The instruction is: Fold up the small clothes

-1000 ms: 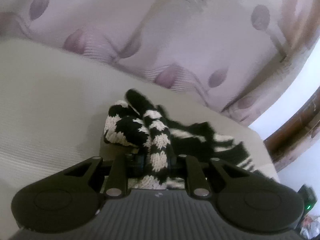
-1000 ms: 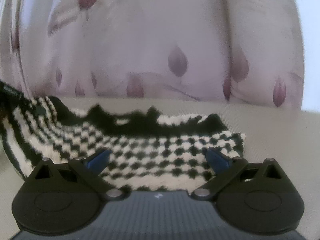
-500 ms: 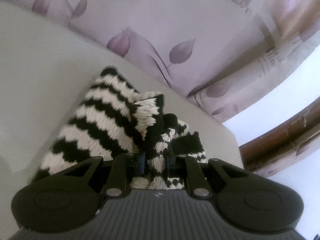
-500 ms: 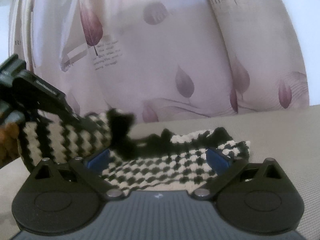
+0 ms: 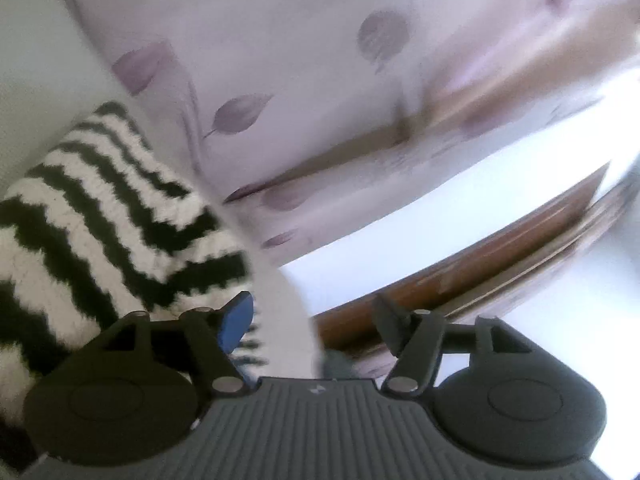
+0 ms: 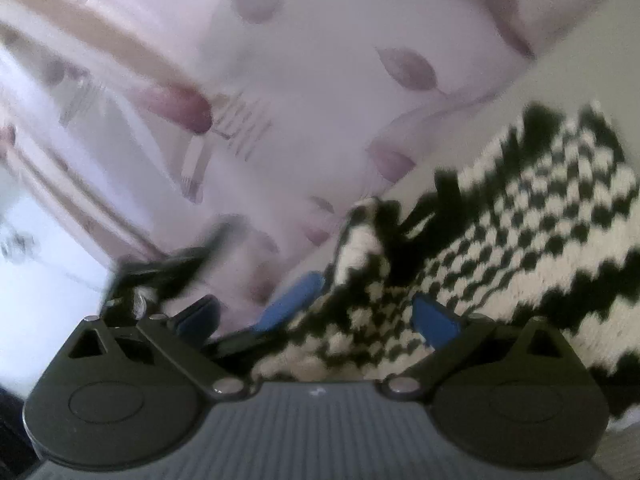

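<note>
Having just opened, the left gripper (image 5: 312, 316) stands apart and empty beside the striped knit garment (image 5: 100, 220), releasing its folded end onto the bed (image 5: 36, 80). The right gripper (image 6: 360, 308) straddles the knit, jaws apart, unpressed.

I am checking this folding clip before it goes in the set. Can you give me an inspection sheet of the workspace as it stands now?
Surface: pale cloth-covered top, bare beside the knit.
Job's things: black-and-white knit lying on the surface, part bunched up; stripes show in the left view.
Clutter: nothing seen.
Grippers: left gripper open, jaws have just been opening, nothing between them, knit off to its left. Right gripper open, knit lying between its blue pads; pressing not seen.
Cables: nothing seen.
Surroundings: leaf-print curtain behind, wooden frame to the right; both views blurred.
</note>
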